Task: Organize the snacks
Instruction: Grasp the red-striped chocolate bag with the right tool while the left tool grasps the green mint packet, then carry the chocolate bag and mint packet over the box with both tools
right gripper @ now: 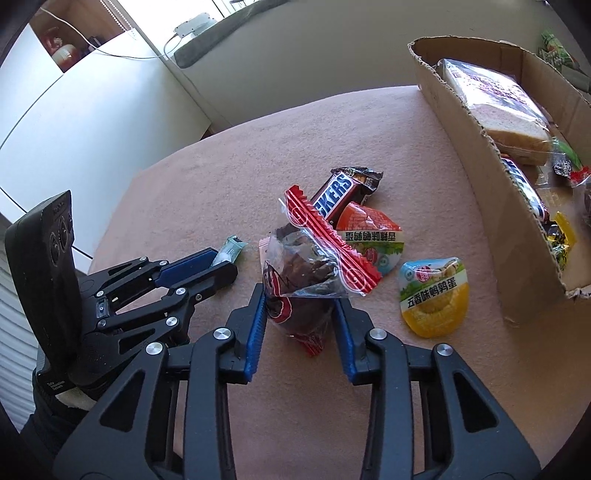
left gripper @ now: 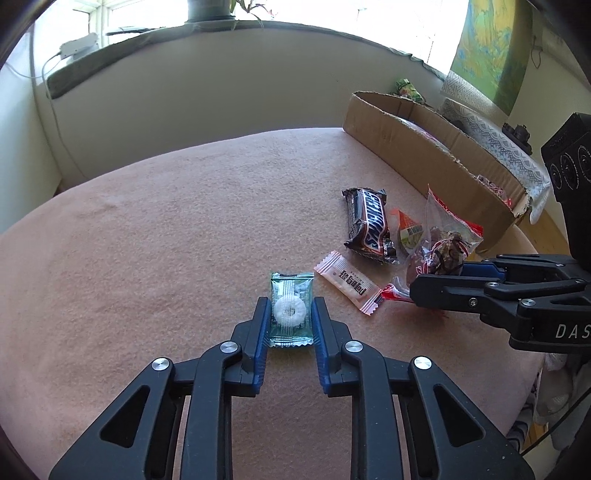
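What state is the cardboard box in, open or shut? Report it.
Open. The cardboard box has no lid or flaps over its top; a wrapped sandwich and other snacks lie visible inside it.

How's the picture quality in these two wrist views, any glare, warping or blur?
Left wrist view: the window is blown out white, and the fisheye bows the pink blanket's edges; the mint candy between the left tongs is sharp. Right wrist view: daylight washes out the white wall, the cardboard box curves, and the Snickers bar lettering stays readable.
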`<state>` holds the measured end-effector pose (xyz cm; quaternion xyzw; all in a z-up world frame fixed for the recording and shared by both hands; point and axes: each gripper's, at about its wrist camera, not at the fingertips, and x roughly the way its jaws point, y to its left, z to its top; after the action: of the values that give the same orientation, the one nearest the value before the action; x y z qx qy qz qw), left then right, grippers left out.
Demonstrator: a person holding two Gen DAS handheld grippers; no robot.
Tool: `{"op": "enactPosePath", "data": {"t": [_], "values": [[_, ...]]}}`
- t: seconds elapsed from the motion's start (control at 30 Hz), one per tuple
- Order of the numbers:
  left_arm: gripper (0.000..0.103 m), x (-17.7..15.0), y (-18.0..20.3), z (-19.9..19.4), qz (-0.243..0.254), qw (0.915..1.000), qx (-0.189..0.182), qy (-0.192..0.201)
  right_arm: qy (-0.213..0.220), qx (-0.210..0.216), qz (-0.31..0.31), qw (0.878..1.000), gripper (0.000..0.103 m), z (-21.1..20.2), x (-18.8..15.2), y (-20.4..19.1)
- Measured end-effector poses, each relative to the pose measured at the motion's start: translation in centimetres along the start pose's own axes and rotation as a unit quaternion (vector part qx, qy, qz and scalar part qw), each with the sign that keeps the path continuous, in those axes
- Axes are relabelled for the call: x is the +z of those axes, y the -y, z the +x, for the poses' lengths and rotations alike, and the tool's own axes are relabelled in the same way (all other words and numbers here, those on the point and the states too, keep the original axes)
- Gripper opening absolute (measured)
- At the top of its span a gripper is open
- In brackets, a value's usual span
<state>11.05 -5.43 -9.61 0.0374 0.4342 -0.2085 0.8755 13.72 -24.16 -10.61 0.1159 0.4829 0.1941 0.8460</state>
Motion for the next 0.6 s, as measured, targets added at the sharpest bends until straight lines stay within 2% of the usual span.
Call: {"op": "enactPosePath", "data": {"t": [0.27, 0.6], "values": [[0.02, 0.6, 0.6, -1.9, -0.009, 0.9995, -0.01, 0.029, 0.025, 0.0, -0.004, 1.0, 0.035, -2.6, -0.2, 0.3], [0.02, 2.3, 2.9, -2.5, -0.012, 0.998, -0.031, 0.054, 0.061, -0.021, -0.005, 0.998, 0.035, -6.9, -0.3, 2.0]]}}
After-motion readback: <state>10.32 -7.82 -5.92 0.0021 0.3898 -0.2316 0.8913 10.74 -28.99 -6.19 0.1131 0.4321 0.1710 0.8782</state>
